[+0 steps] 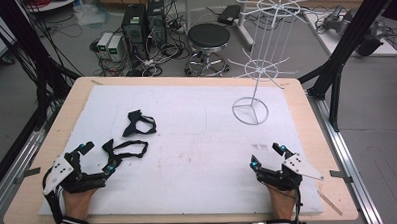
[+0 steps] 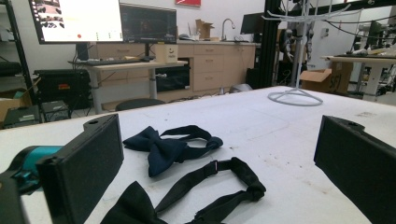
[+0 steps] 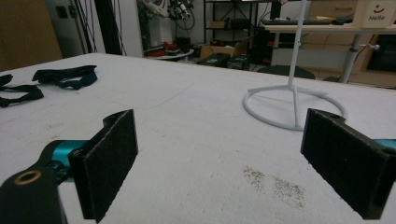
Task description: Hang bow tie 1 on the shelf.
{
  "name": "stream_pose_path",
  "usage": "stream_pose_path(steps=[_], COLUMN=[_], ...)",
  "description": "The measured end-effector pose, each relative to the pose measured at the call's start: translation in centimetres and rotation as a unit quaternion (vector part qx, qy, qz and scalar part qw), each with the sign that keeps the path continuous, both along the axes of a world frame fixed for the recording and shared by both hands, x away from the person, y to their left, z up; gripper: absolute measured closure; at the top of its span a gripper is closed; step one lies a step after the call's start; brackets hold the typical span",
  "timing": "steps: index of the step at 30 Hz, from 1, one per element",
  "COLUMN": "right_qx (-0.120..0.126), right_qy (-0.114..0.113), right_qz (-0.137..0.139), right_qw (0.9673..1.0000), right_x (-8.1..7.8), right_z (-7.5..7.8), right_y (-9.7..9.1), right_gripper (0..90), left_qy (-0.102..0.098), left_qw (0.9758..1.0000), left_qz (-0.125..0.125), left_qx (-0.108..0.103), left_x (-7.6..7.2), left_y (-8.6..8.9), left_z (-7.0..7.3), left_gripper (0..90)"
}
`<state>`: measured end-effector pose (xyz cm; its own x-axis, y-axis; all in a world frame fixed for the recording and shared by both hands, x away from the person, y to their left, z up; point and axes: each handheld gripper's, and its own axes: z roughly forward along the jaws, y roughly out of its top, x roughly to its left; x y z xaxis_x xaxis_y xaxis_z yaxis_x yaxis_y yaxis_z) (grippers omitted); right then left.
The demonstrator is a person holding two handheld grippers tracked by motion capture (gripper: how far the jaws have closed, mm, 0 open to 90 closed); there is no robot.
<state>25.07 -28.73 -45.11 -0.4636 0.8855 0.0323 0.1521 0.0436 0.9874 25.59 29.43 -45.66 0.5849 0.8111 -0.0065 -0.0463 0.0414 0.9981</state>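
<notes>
Both tools are resting wide open and empty on the white-covered counter (image 1: 198,157). The left tool (image 1: 95,156) is sitting beside the nearer black fabric bow tie (image 2: 187,196); its looped strap could snag or drag. The right tool (image 1: 268,155) is lying well apart from the white wire rack (image 1: 257,65), which looks tippable.

A white mat (image 1: 188,157) covers most of the wooden surface (image 1: 306,113). Two black bow ties lie on its left part: the far bow tie (image 1: 138,123) and, just beside it, the near bow tie (image 1: 123,148), its strap looped out to the right. A white wire rack (image 1: 269,49) stands upright at the far right, its ring base (image 1: 250,110) on the mat. A faint grey smudge (image 3: 275,184) marks the mat near the right. On the floor beyond sit a black stool (image 1: 209,37), two computer towers (image 1: 143,21) and tangled cables (image 1: 154,56).
</notes>
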Motion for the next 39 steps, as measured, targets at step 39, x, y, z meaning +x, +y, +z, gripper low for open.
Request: stream_pose_path(steps=[39], right_qx=[0.003], right_qy=[0.004], right_qz=[0.004], right_qw=[1.0000], right_x=[0.0], right_z=[0.0], right_y=[0.0], right_gripper=[10.3], left_qy=[0.046], left_qw=[0.9989], left_qz=[-0.004], left_qx=[0.002], left_x=[1.5], left_y=[0.4], left_z=[2.7], left_gripper=[1.8])
